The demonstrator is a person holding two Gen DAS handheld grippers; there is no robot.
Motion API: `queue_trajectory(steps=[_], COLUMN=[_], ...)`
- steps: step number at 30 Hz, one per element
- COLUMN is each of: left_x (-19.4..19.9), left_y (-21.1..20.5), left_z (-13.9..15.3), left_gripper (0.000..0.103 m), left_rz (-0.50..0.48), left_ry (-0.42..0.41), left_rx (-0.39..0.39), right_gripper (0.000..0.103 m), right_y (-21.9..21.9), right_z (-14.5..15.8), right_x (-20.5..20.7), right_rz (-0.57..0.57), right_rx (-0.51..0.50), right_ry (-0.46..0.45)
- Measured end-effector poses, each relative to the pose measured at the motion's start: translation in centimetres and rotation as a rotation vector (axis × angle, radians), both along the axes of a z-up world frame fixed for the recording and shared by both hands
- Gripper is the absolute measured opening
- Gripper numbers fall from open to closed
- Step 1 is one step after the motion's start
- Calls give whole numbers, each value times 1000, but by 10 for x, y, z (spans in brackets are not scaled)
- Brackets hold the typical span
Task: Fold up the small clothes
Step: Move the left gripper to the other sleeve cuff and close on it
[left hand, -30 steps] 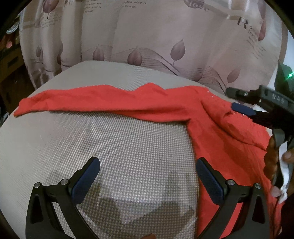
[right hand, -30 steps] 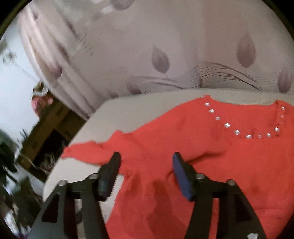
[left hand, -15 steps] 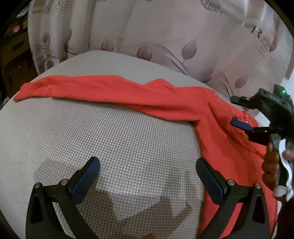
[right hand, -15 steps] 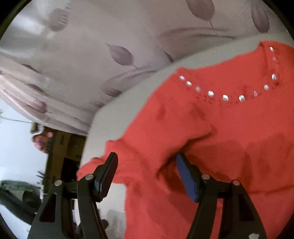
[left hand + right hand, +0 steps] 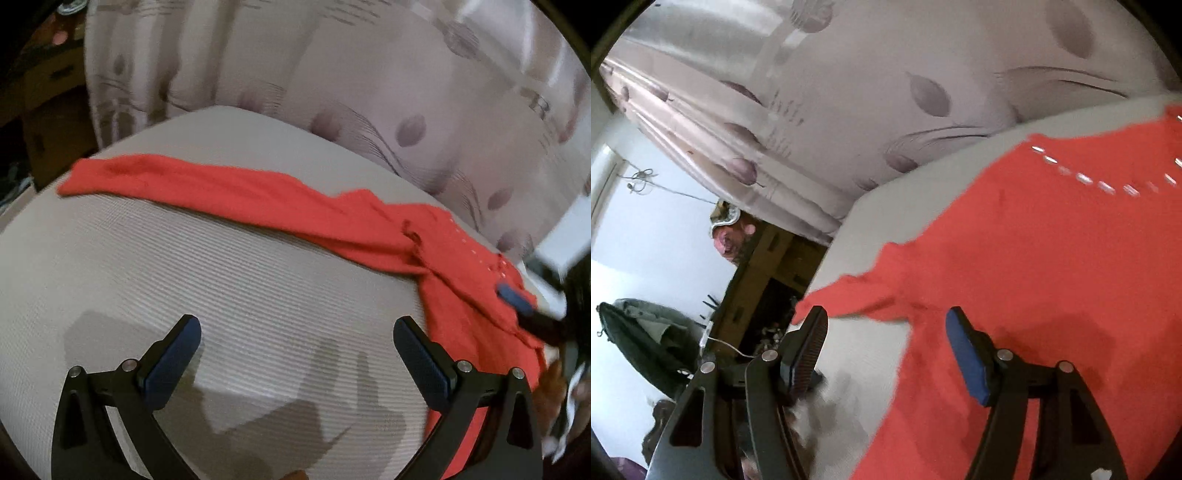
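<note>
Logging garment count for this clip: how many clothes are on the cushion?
1. A single red top lies on the grey cushion: one sleeve stretched left, body under the right claw. Its right side is out of frame, so more could be hidden there.

The left gripper (image 5: 297,354) hangs above the grey textured cushion (image 5: 184,280) with its jaws spread wide and nothing between them; its shadow falls on the cushion just below. A red long-sleeved top (image 5: 461,295) lies on the cushion. One sleeve (image 5: 207,188) of the top extends flat along the far side of the cushion, away from the body of the top. Small pale studs mark the top near its neckline. The right gripper (image 5: 517,302), blurred, is at the far edge of the top, one blue pad over the fabric. A leaf-patterned curtain (image 5: 332,74) hangs behind the cushion.
</note>
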State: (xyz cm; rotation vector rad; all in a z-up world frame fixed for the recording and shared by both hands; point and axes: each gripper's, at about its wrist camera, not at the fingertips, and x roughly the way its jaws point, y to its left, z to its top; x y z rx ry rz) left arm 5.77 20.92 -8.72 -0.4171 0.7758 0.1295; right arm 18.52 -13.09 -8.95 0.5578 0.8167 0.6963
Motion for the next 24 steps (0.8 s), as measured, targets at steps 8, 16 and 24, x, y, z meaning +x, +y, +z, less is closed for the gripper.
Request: queue_trajectory(steps=[8, 16, 24], left_x=[-12, 2, 32], left_y=[104, 183, 209], left_z=[6, -13, -21], left_gripper=[102, 84, 83], left_rz=[138, 167, 176], left_ry=[5, 31, -9], left_rx=[-147, -367, -484], right_gripper=[66, 66, 66], right_y=[6, 11, 5], right_z=[-24, -40, -45], right_x=[-50, -58, -61], right_rz=[42, 64, 56], right_rx=[-142, -196, -167], right_ry=[-16, -18, -19])
